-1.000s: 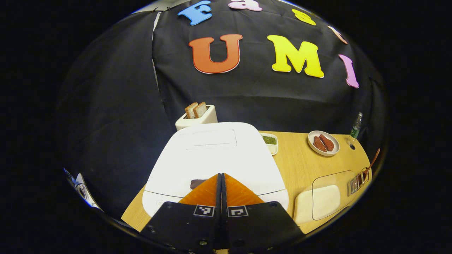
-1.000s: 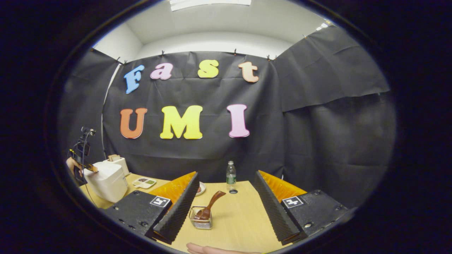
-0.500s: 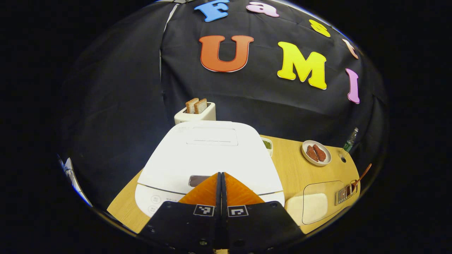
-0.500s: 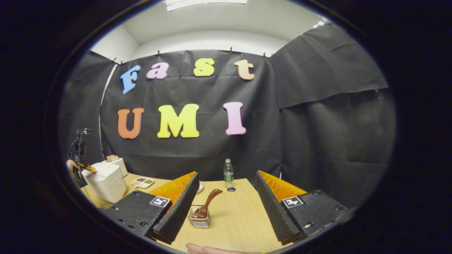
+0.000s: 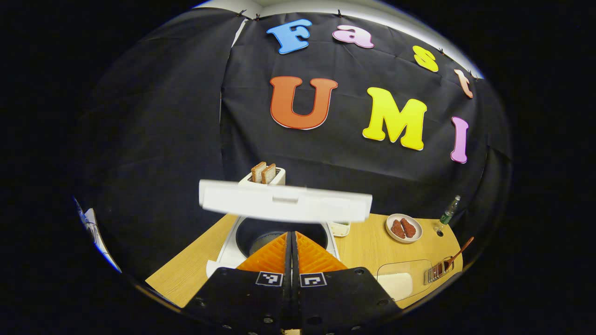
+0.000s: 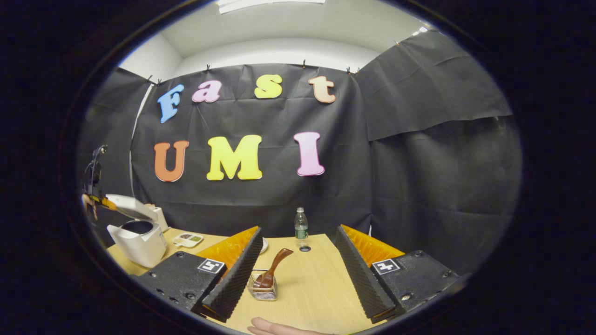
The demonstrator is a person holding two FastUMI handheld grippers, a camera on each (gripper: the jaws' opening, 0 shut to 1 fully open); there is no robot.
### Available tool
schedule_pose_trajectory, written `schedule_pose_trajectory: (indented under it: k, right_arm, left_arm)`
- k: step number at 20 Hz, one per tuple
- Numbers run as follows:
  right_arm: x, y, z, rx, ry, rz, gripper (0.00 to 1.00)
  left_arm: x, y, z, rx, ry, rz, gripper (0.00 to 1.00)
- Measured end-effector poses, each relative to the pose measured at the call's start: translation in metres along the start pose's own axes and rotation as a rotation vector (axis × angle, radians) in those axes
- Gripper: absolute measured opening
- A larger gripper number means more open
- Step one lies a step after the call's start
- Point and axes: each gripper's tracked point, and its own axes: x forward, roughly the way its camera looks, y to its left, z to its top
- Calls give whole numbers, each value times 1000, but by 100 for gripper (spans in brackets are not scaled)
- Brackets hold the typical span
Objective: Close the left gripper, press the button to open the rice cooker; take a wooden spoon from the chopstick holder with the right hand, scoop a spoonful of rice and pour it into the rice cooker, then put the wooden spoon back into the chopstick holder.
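Since the earlier frame the rice cooker (image 5: 223, 249) has sprung open, its lid (image 5: 285, 207) half raised over the dark inner pot; the left gripper (image 5: 291, 237), fingers pressed together and holding nothing, sits at the cooker's near edge; the right gripper (image 6: 298, 253), spread wide and empty, hangs over the table (image 6: 316, 288); the wooden spoon (image 6: 274, 267) leans in the chopstick holder (image 6: 263, 291) between its fingers, farther off.
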Motion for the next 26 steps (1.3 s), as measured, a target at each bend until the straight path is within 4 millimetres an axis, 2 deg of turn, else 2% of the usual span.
schedule_pose_trajectory:
  k: [3, 4, 5, 6, 7, 8, 10, 11, 12, 13, 14, 15, 19, 22, 25, 26]
  right_arm:
    - [10, -1, -6, 11, 0, -11, 100]
    - [13, -1, -14, 21, 14, -10, 100]
    - [18, 1, -20, 30, 32, -6, 100]
    - [22, 3, -26, 37, 52, -1, 100]
    - [27, 5, -32, 42, 67, 3, 100]
    - [31, 7, -36, 44, 76, 3, 100]
    - [41, 9, -45, 49, 88, 0, 100]
    - [45, 13, -50, 51, 96, 3, 100]
    - [50, 16, -56, 53, 106, 7, 100]
    - [55, 19, -60, 56, 112, 8, 100]
    - [61, 19, -63, 58, 116, -3, 100]
    - [67, 20, -66, 61, 119, -6, 100]
    - [91, 29, -82, 94, 140, 9, 100]
    - [112, 38, -112, 120, 205, 41, 100]
    - [139, 42, -142, 161, 267, 47, 99]
    - [148, 52, -148, 185, 271, 79, 97]
  left_arm:
    - [-18, -7, 3, 52, -63, 2, 0]
    - [-22, -12, 4, 55, -87, -10, 0]
    - [-39, -20, 1, 60, -110, -29, 6]
    - [-50, -24, 3, 64, -133, -35, 23]
    - [-62, -27, 8, 74, -170, -36, 26]
    - [-73, -33, 10, 88, -209, -43, 35]
    - [-92, -41, 12, 102, -253, -56, 38]
    - [-104, -51, 11, 111, -273, -79, 46]
    - [-113, -55, 11, 117, -292, -87, 65]
    - [-122, -55, 11, 129, -307, -72, 77]
    - [-129, -51, 9, 139, -325, -44, 96]
    - [-139, -50, 9, 143, -343, -25, 97]
    - [-175, -66, 2, 115, -384, -62, 96]
    - [-194, -72, -9, 110, -408, -82, 96]
    - [-200, -79, -24, 125, -407, -102, 96]
    - [-200, -77, -29, 127, -396, -93, 96]
